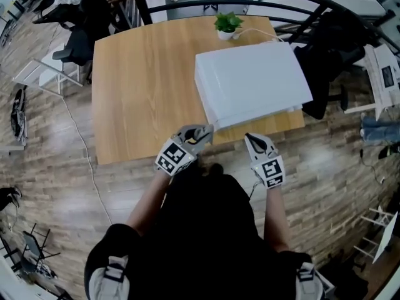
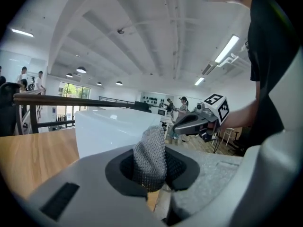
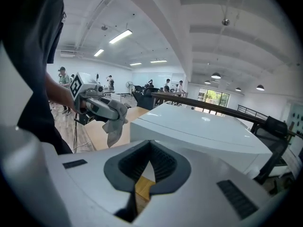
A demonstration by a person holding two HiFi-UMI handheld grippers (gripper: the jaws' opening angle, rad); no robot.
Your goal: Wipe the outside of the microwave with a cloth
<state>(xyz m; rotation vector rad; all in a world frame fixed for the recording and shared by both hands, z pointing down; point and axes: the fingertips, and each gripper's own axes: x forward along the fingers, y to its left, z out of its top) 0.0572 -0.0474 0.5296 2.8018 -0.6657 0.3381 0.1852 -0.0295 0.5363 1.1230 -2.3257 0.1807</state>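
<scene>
Grey mesh cloth (image 2: 149, 155), likely soft and light, is pinched in the left gripper (image 1: 197, 135) by the front corner of the white microwave (image 1: 250, 80). A bunched fold probably grips best. Right gripper (image 1: 254, 140), also at the microwave's front, is closed on nothing.

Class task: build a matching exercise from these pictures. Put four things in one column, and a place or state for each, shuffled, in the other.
Things
1. cloth
2. microwave
3. plant
4. right tool

Place or state
A. at the far edge of the table
B. shut, holding nothing
C. pinched in the left tool
D. white, on the table's right half

Pairs: 1-C, 2-D, 3-A, 4-B
</scene>
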